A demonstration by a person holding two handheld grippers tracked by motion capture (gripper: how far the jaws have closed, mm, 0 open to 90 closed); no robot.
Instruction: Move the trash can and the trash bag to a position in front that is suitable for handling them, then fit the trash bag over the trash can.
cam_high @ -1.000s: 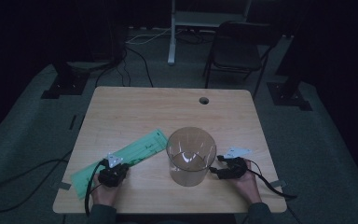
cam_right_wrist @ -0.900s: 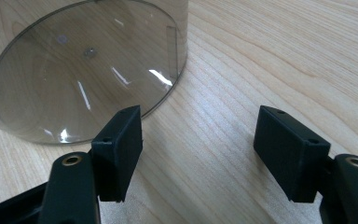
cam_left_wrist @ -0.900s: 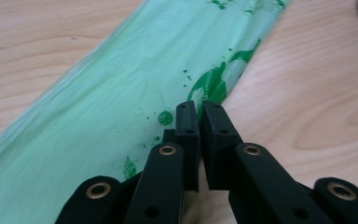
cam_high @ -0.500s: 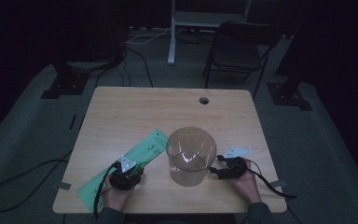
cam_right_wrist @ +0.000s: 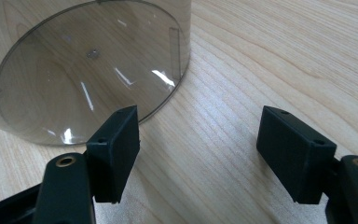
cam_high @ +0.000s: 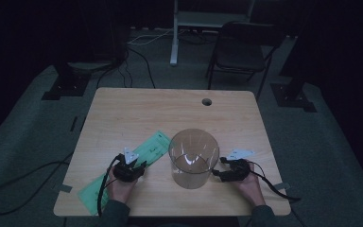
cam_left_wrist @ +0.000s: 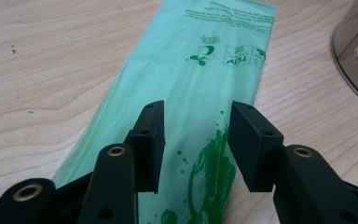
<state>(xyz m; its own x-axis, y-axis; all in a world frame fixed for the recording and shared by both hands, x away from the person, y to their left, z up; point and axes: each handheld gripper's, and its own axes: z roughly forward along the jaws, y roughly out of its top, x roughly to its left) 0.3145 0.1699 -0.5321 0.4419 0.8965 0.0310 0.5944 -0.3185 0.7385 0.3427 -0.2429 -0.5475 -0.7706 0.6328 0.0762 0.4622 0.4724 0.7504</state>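
Note:
A flat green plastic bag [cam_high: 153, 146] lies slantwise on the wooden table [cam_high: 170, 109], left of a clear round container [cam_high: 193, 156]. My left gripper [cam_high: 141, 165] hovers low over the bag's middle, and its jaws have just been opening. In the left gripper view the bag [cam_left_wrist: 191, 70] lies flat under the parted jaws of the left gripper [cam_left_wrist: 196, 126], with nothing pinched between them. My right gripper [cam_high: 216, 173] rests at the container's right side. In the right gripper view the right gripper [cam_right_wrist: 200, 126] stands open over bare wood, with the container's base [cam_right_wrist: 84, 60] just beyond its left jaw.
The container's edge [cam_left_wrist: 356, 56] shows at the right of the left gripper view. A cable hole [cam_high: 206, 101] sits near the table's far edge. A dark chair [cam_high: 243, 52] and a stand's legs are behind the table. A cable [cam_high: 23, 175] runs across the floor at the left.
My left gripper has moved right along the bag toward the container and its jaws have opened. The right gripper and the container have stayed put.

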